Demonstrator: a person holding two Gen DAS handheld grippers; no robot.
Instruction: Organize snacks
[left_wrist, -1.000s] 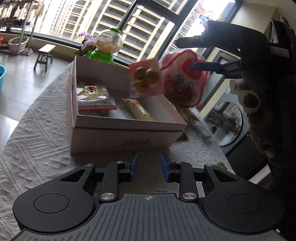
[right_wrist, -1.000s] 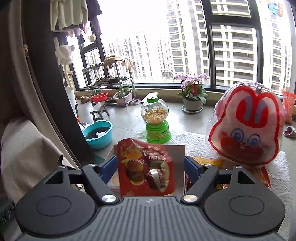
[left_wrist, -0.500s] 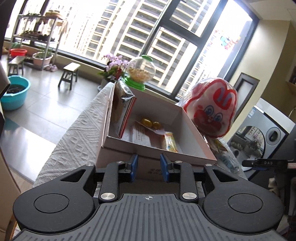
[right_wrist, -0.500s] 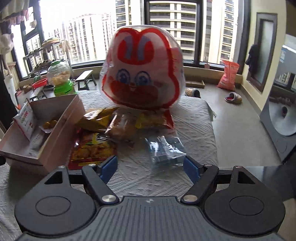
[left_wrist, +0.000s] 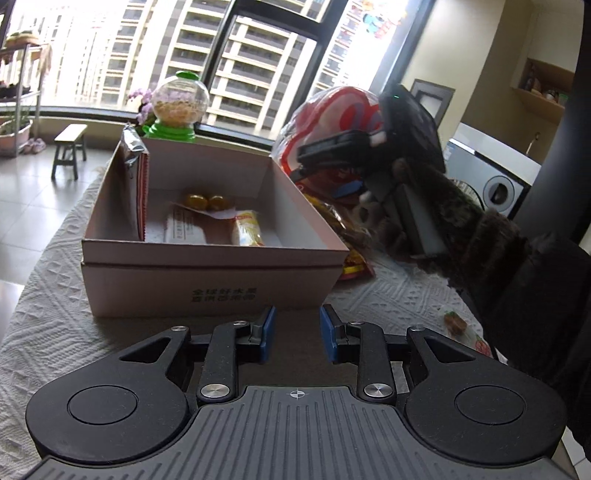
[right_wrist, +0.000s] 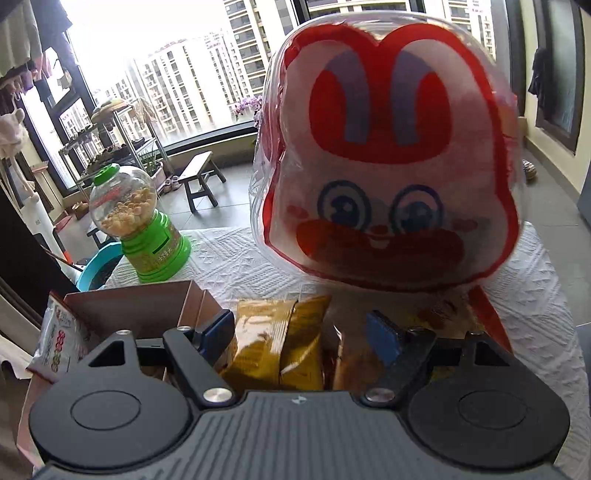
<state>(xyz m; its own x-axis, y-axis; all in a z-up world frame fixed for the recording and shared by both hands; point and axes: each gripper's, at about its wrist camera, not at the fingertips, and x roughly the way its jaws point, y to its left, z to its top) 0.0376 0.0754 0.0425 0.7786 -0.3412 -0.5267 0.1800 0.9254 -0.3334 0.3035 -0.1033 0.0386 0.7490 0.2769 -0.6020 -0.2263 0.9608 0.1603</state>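
lying between the wide-parted right jaws, a yellow snack packet (right_wrist: 273, 350), ungripped; left jaws narrowly apart, empty

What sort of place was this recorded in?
Most likely a high-rise flat's living or balcony area: big windows face apartment towers, a washing machine stands at the wall, and a table holds a snack box.

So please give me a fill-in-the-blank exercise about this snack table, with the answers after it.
1. The open brown cardboard box already holds a yellow snack ____.
2. The candy dispenser has a ____ base.
3. The right gripper is open around a ____ snack packet.
4. The big red bag shows a ____ face.

Answers: bar; green; yellow; rabbit
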